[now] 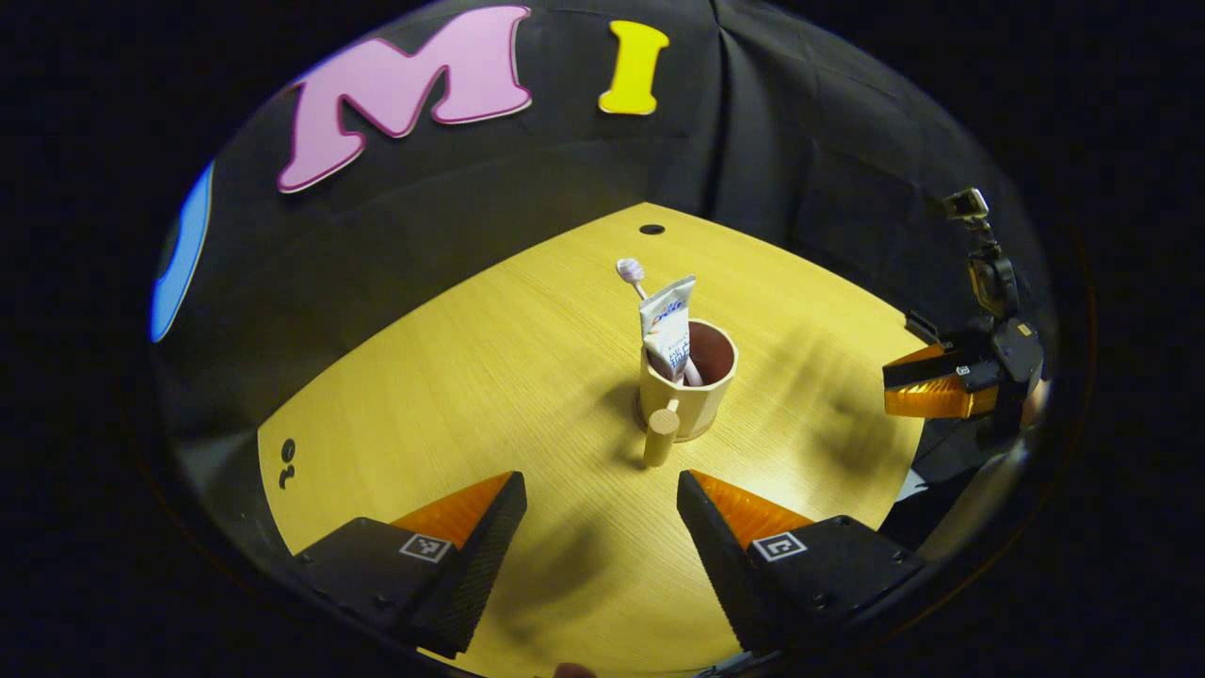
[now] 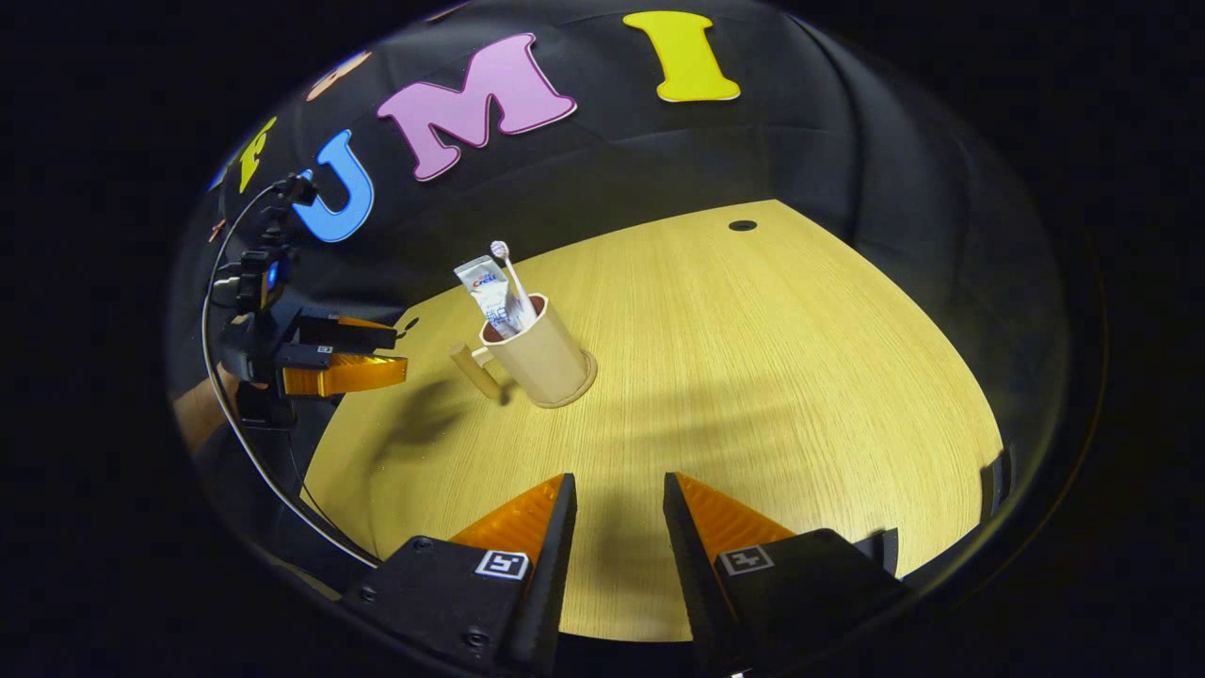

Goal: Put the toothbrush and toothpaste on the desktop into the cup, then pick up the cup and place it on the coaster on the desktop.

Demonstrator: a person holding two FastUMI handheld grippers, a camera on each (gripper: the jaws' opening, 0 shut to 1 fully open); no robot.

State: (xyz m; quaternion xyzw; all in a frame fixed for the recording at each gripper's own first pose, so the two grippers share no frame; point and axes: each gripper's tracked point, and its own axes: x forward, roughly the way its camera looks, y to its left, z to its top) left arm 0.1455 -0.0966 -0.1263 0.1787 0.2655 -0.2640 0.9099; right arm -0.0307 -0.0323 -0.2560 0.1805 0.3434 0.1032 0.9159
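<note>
Wooden desktop (image 1: 490, 377) in a black-walled booth, beige handled cup (image 1: 692, 391) standing on a coaster (image 2: 582, 377).
Toothbrush (image 1: 629, 273) and toothpaste tube (image 1: 666, 325) stand inside it (both leaning); left gripper (image 1: 598, 499) and right gripper (image 2: 617, 504) gape, holding nothing, near edge.

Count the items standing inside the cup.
2. The toothbrush and the toothpaste both stand in the cup, leaning together against its rim. Smaller things lower inside may be hidden.

Toothbrush (image 2: 508, 273) and toothpaste (image 2: 488, 294) in cup (image 2: 538, 356), perhaps on coaster (image 2: 584, 377)
</note>
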